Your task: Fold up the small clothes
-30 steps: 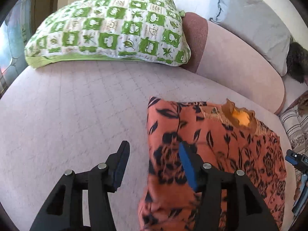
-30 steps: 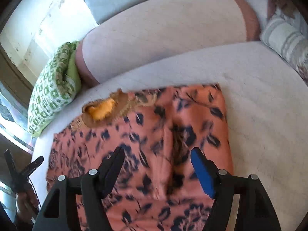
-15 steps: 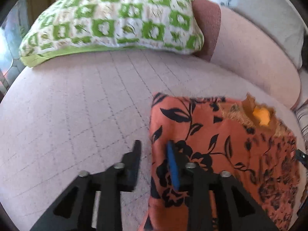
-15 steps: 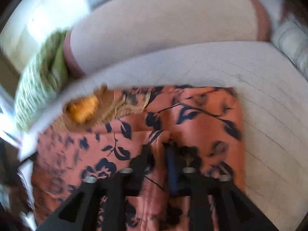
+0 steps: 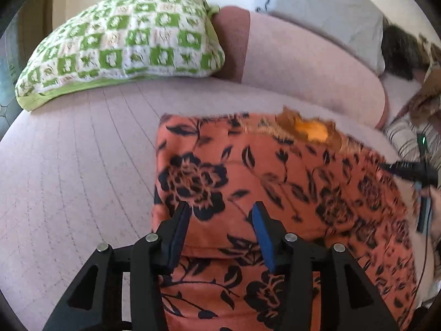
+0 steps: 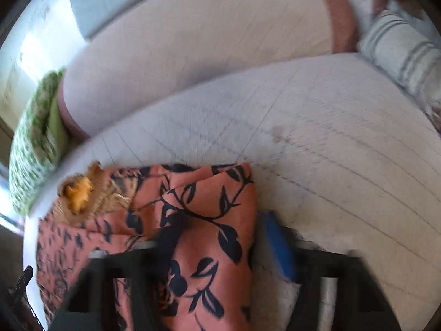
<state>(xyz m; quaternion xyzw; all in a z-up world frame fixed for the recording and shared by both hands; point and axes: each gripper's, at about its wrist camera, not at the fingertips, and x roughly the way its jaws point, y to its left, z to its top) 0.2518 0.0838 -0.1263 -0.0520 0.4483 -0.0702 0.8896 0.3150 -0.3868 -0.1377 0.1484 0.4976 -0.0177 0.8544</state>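
Observation:
An orange garment with black flower print (image 5: pixel 275 182) lies on the pale quilted bed, its frayed neckline with a yellow patch (image 5: pixel 311 131) toward the bolster. My left gripper (image 5: pixel 220 215) is open over the garment's left part, one finger on each side of a raised fold. In the blurred right wrist view the garment (image 6: pixel 193 220) drapes between my right gripper's (image 6: pixel 217 237) fingers, which stand apart; the blue-padded finger (image 6: pixel 278 242) is beside its right edge. The right gripper also shows in the left wrist view (image 5: pixel 413 171).
A green and white checked pillow (image 5: pixel 121 47) lies at the back left. A long pink bolster (image 5: pixel 303 63) runs along the back with a grey pillow (image 5: pixel 325 8) behind. A striped cushion (image 6: pixel 402 49) is at the right. Bare quilted bed (image 6: pixel 330 151) lies right of the garment.
Both grippers closed to a narrow gap half a second ago and now stand wider. The left one moved right over the garment. The garment's right edge is now bunched and lifted at the right gripper.

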